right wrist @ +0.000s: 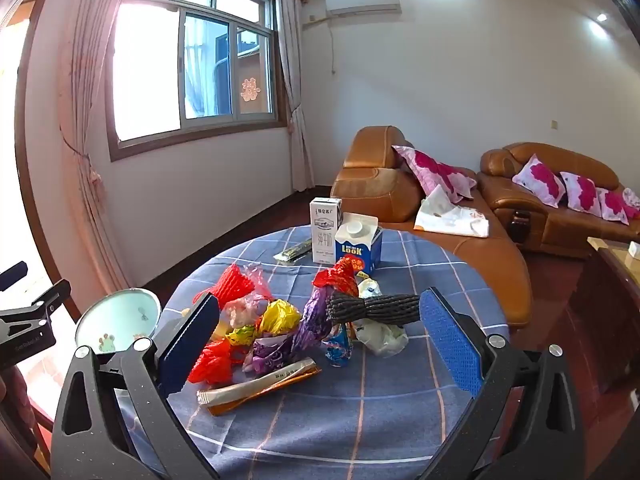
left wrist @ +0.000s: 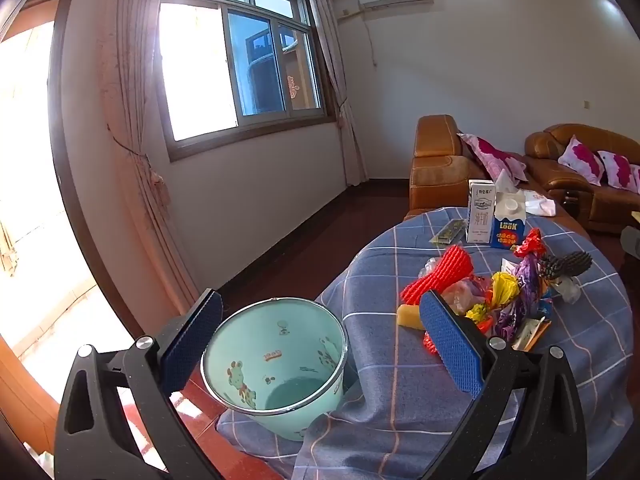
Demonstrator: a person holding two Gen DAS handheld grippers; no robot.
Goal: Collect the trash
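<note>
A mint-green bin [left wrist: 276, 364] with cartoon animals stands at the table's left edge; it also shows in the right wrist view [right wrist: 116, 318]. My left gripper [left wrist: 320, 344] is open, with the bin's mouth between its fingers. A heap of trash lies on the blue checked tablecloth [right wrist: 340, 412]: red foam netting [right wrist: 232, 282], yellow wrapper [right wrist: 280, 316], purple wrapper [right wrist: 312, 320], black foam net [right wrist: 372, 308], a long beige sachet [right wrist: 260, 386]. My right gripper [right wrist: 320, 344] is open and empty, just in front of the heap.
Two cartons, one white [right wrist: 325, 230] and one blue [right wrist: 358, 248], stand at the table's far side beside a flat packet [right wrist: 294, 251]. Brown leather sofas [right wrist: 400, 196] with pink cushions stand behind. A window and curtains are on the left.
</note>
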